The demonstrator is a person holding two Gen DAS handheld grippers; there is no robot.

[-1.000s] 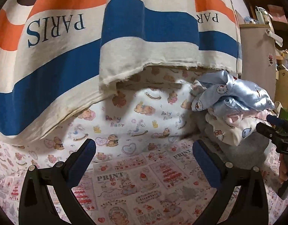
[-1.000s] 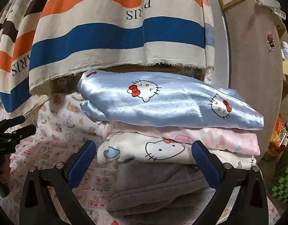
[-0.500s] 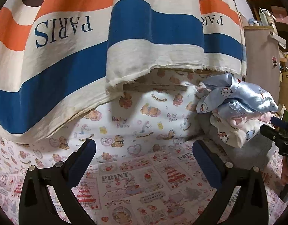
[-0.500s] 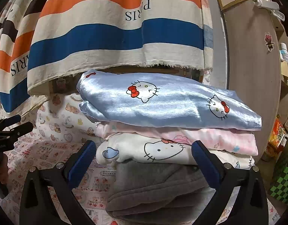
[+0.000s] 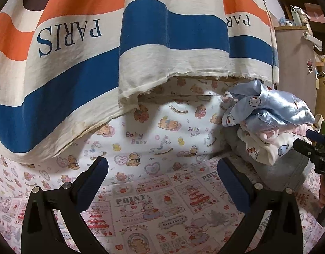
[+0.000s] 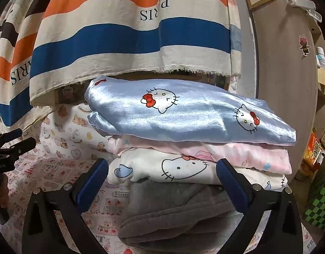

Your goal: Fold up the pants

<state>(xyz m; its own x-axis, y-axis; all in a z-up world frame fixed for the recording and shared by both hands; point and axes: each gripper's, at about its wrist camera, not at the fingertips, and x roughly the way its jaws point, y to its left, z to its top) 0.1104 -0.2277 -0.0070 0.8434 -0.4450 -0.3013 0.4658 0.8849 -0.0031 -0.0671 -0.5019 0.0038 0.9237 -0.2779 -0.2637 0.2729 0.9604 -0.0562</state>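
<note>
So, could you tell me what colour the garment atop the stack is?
Shiny light blue top garment with cat-face prints, clearest in the right wrist view.

left tongs (image 5: pixel 162 182): spread, empty | folded stack (image 5: pixel 266 124): right

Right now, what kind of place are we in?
Probably a lived-in home room: folded Hello Kitty clothes stack on a cartoon-print bedsheet, striped PARIS cloth hanging behind, cluttered shelves at the side.
</note>
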